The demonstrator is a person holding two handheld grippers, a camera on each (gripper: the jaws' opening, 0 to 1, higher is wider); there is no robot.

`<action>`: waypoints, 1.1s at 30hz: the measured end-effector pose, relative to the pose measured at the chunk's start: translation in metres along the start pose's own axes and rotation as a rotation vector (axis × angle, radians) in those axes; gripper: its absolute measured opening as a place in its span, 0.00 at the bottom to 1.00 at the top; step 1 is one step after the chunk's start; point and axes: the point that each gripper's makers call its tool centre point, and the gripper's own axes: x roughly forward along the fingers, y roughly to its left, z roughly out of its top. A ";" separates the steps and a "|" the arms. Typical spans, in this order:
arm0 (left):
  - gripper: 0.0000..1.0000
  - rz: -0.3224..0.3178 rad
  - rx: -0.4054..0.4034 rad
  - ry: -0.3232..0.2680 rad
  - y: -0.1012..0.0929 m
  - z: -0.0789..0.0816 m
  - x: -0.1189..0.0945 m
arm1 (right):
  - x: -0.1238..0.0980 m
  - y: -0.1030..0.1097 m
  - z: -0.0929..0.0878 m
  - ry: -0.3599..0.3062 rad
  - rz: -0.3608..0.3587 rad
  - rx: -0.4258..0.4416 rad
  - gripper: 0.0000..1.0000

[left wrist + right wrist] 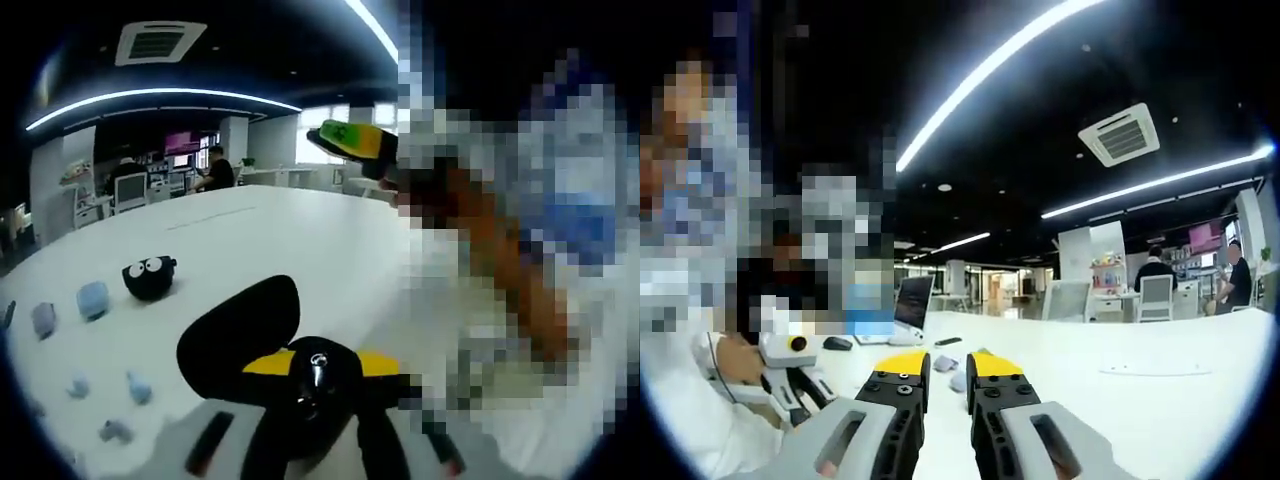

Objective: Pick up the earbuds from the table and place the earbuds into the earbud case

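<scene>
The left gripper [318, 372] grips a black earbud case [240, 335] above the white bench [250, 250], apparently readying it, while the right gripper [946, 372] waits, fingers slightly parted and empty.

Lying on the white desk [250, 240] at the left of the left gripper view: a pale blue, rounded earbud case [92, 299], seemingly shut though blurred. Resting nearer, well apart from it, two small pale blue earbuds [139, 387], beside each other, not touching.
</scene>
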 end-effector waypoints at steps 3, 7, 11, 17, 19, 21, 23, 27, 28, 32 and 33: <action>0.24 -0.014 -0.002 -0.021 0.000 0.006 -0.009 | 0.000 0.001 0.001 -0.002 0.003 -0.001 0.14; 0.26 -0.049 0.000 -0.091 0.002 0.021 -0.029 | 0.001 0.002 0.000 0.000 0.010 0.004 0.14; 0.42 -0.062 0.082 -0.210 0.012 0.038 -0.051 | 0.003 0.009 -0.008 0.028 0.049 0.017 0.15; 0.84 -0.098 0.224 -0.146 0.029 0.014 -0.059 | 0.007 0.039 -0.034 0.117 0.196 -0.005 0.26; 0.89 -0.128 0.256 -0.140 0.028 0.008 -0.055 | 0.007 0.051 -0.047 0.158 0.256 -0.030 0.33; 0.88 -0.162 0.278 -0.146 0.027 0.005 -0.051 | 0.008 0.059 -0.061 0.199 0.291 -0.048 0.41; 0.85 -0.172 0.302 -0.144 0.029 0.003 -0.045 | 0.008 0.065 -0.075 0.250 0.322 -0.106 0.49; 0.81 -0.206 0.351 -0.146 0.025 0.000 -0.037 | 0.000 0.090 -0.098 0.332 0.434 -0.158 0.55; 0.79 -0.211 0.362 -0.150 0.024 0.000 -0.036 | -0.002 0.093 -0.104 0.356 0.449 -0.175 0.57; 0.71 -0.193 0.367 -0.151 0.031 -0.001 -0.033 | -0.001 0.097 -0.116 0.397 0.464 -0.206 0.60; 0.71 -0.198 0.356 -0.160 0.032 0.000 -0.033 | 0.000 0.097 -0.116 0.399 0.463 -0.210 0.60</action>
